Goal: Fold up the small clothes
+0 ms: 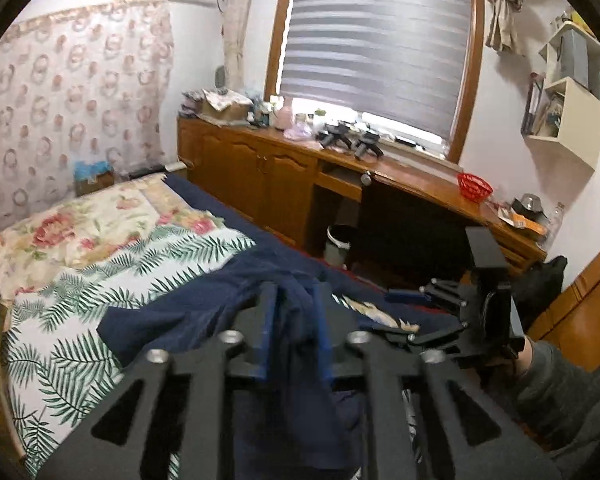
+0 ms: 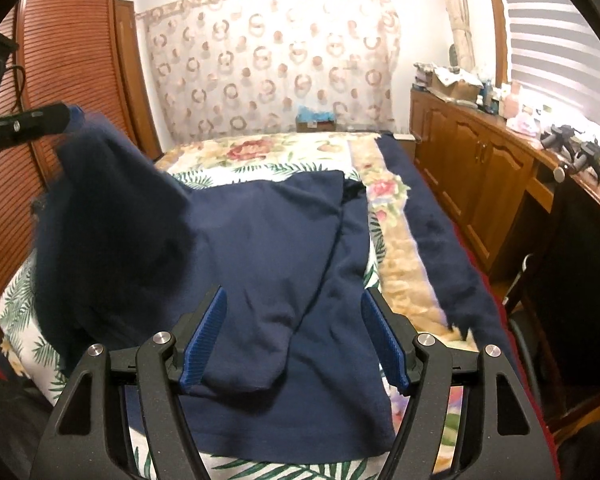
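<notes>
While the left tongs (image 1: 294, 300) pinch a bunched fold of the navy garment (image 2: 268, 248) between their blue pads (image 1: 269, 320), that gathered cloth rises at the left of the right-wrist frame, blurred. Most of the garment lies spread across the middle of the bed (image 2: 396, 240), over a palm-leaf sheet (image 1: 80, 320). Low in the right-wrist frame, the right tongs (image 2: 294, 344) gape wide over the garment's near edge, gripping nothing.
</notes>
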